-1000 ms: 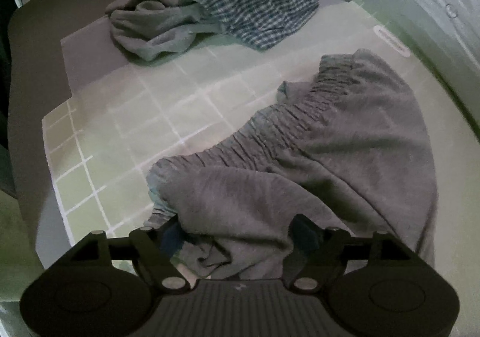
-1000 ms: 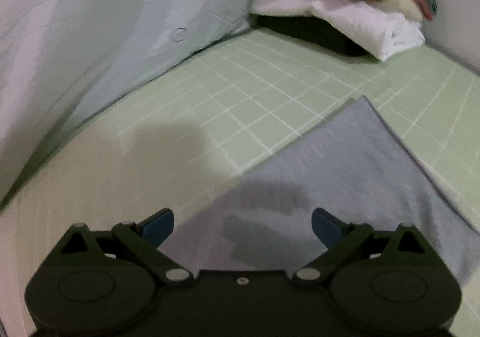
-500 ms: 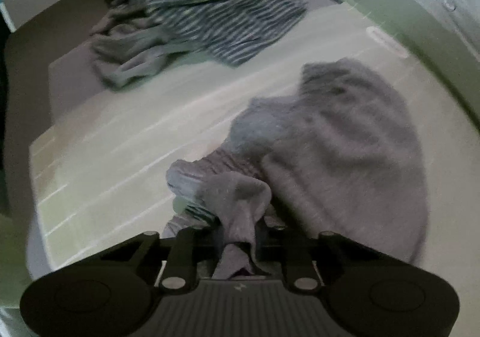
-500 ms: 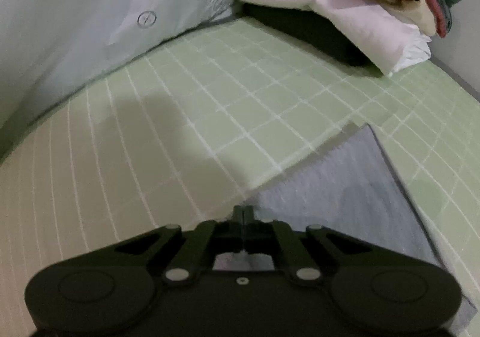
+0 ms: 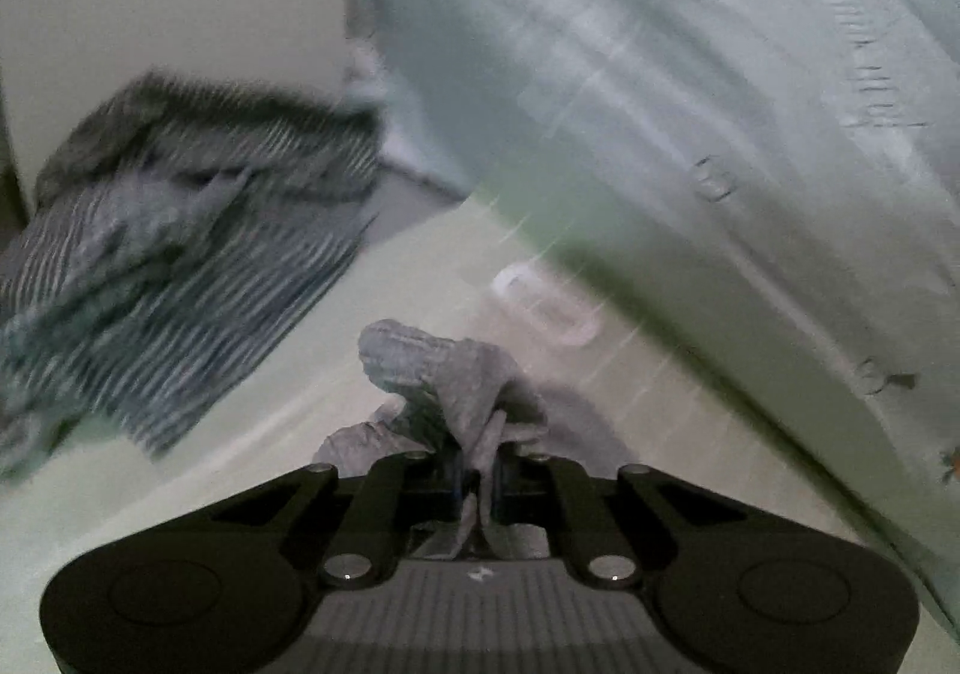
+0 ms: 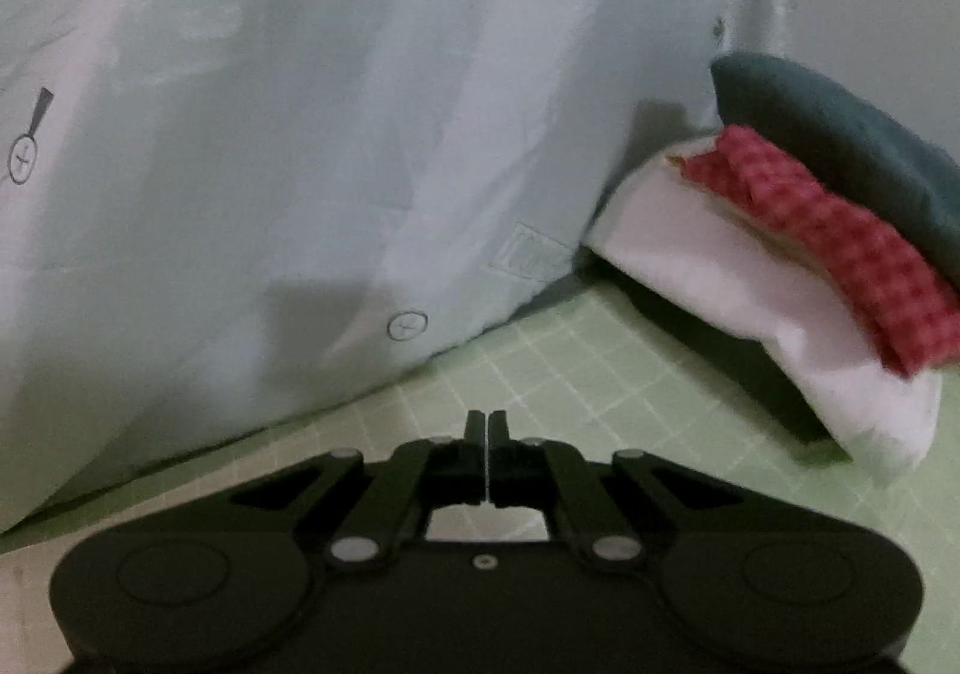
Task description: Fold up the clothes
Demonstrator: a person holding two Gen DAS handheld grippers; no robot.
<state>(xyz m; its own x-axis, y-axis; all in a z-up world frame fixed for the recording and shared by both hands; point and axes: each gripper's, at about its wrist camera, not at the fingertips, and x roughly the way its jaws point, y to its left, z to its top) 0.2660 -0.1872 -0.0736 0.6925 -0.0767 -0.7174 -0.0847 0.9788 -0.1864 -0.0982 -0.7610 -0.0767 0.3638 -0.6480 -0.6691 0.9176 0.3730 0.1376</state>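
A grey garment with an elastic waistband [image 5: 444, 374] bunches up out of my left gripper [image 5: 477, 470], which is shut on a fold of it above the green grid mat [image 5: 288, 410]. In the right wrist view my right gripper [image 6: 486, 428] is shut, with a thin pale edge of cloth pinched between its fingers. A patch of the grey garment [image 6: 486, 524] shows in the gap behind them. The rest of the garment hangs below both views, hidden.
A heap of checked and grey clothes [image 5: 180, 254] lies at the left. A pale blue draped cloth [image 5: 660, 104] [image 6: 300, 134] rises along the far side of the mat [image 6: 600, 392]. A stack of folded clothes [image 6: 810, 230] sits at the right.
Both grippers went from open to shut on the grey garment, then rose. The views tilted up from the mat, and the garment lifted off it.
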